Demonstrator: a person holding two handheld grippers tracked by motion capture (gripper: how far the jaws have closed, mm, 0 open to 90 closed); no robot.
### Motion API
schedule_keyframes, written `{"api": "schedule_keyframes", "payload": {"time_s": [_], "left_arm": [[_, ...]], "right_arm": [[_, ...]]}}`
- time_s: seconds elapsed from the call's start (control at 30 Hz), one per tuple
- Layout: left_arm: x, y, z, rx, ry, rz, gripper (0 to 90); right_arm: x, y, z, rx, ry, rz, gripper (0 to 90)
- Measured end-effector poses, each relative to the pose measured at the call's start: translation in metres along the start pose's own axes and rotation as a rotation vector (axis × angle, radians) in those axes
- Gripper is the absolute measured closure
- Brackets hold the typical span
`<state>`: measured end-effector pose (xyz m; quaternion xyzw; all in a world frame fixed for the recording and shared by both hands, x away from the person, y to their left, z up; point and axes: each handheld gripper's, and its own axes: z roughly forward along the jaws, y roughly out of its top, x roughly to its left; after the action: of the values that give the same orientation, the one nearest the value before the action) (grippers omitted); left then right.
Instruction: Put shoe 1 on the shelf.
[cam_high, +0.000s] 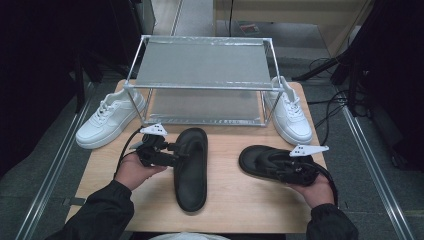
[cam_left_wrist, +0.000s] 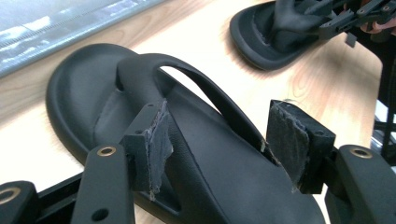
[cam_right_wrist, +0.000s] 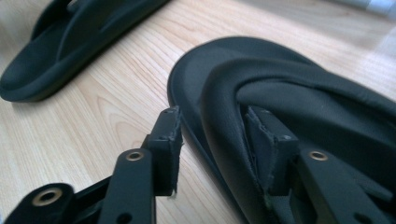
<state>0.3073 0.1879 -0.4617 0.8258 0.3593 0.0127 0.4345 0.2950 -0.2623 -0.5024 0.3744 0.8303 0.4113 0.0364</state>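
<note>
1. Nearest the person, two dark sleeves enter the high view from the bottom edge, each hand holding a gripper over the wooden table (cam_high: 235, 200).
2. The left gripper (cam_high: 176, 148) sits at about 9 o'clock from the table's middle. In the left gripper view its jaws stand apart, one on each side of the strap of the left black sandal (cam_left_wrist: 187, 154); neither pad presses on the strap.
3. That sandal lies flat with its length running from 6 to 12 o'clock, near the centre of the table, its heel end toward the person.
4. The right gripper (cam_high: 280, 167) sits at about 4 o'clock from the table's middle. In the right gripper view its jaws are partly spread: one jaw is tucked under the strap of the right black sandal (cam_right_wrist: 289, 98), the other stands outside the sole's rim, just above the wood. Whether the pads squeeze the strap cannot be told.
5. The right black sandal lies flat with its free end pointing toward 9 o'clock, well apart from the left one.
6. Farther off, at 12 o'clock, stands a two-tier metal rack (cam_high: 202, 65).
7. A white sneaker (cam_high: 107, 117) rests at 10 o'clock beside the rack; a second white sneaker (cam_high: 290, 117) rests at 2 o'clock.
</note>
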Motion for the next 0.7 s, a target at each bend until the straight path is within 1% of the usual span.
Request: {"api": "schedule_keyframes", "payload": {"time_s": [0.03, 0.07, 0.13, 0.17, 0.23, 0.3, 0.33, 0.4, 0.47, 0.53, 0.63, 0.7], "left_arm": [[0.000, 0.000, 0.000, 0.000, 0.000, 0.000, 39.8], [0.000, 0.000, -0.001, -0.012, 0.004, -0.003, 39.9], [0.001, 0.000, -0.002, -0.015, 0.004, -0.007, 39.9], [0.001, 0.000, -0.002, -0.013, 0.005, -0.008, 39.9], [0.002, 0.000, -0.001, -0.007, 0.004, -0.008, 39.9], [0.002, 0.000, -0.001, -0.007, 0.004, -0.007, 40.0], [0.002, 0.000, -0.001, -0.007, 0.003, -0.006, 40.0], [0.002, 0.000, -0.002, -0.008, 0.007, -0.006, 39.9], [0.002, 0.000, -0.002, -0.008, 0.008, -0.006, 39.9], [0.003, 0.000, -0.002, -0.015, 0.007, -0.014, 39.9], [0.003, 0.000, -0.001, -0.007, 0.004, -0.014, 39.9], [0.002, 0.000, 0.001, 0.005, 0.004, -0.011, 39.9]], "right_arm": [[0.000, 0.000, 0.000, 0.000, 0.000, 0.000, 59.7], [-0.002, 0.000, 0.002, 0.005, 0.005, 0.013, 62.8], [-0.005, 0.000, 0.004, 0.014, 0.011, 0.014, 64.2], [-0.005, 0.001, 0.006, 0.023, 0.018, 0.014, 64.9], [-0.006, 0.002, 0.007, 0.033, 0.014, -0.011, 68.4], [-0.007, 0.002, 0.007, 0.040, 0.021, -0.001, 69.2], [-0.008, 0.003, 0.007, 0.044, 0.022, -0.005, 70.2], [-0.006, 0.004, 0.007, 0.056, 0.017, -0.019, 72.7], [-0.004, 0.006, 0.007, 0.058, 0.032, -0.021, 78.2], [-0.002, 0.008, 0.008, 0.070, 0.041, -0.001, 79.1], [0.002, 0.012, 0.011, 0.081, 0.046, 0.001, 79.4], [0.005, 0.016, 0.013, 0.068, 0.047, 0.003, 79.4]]}}
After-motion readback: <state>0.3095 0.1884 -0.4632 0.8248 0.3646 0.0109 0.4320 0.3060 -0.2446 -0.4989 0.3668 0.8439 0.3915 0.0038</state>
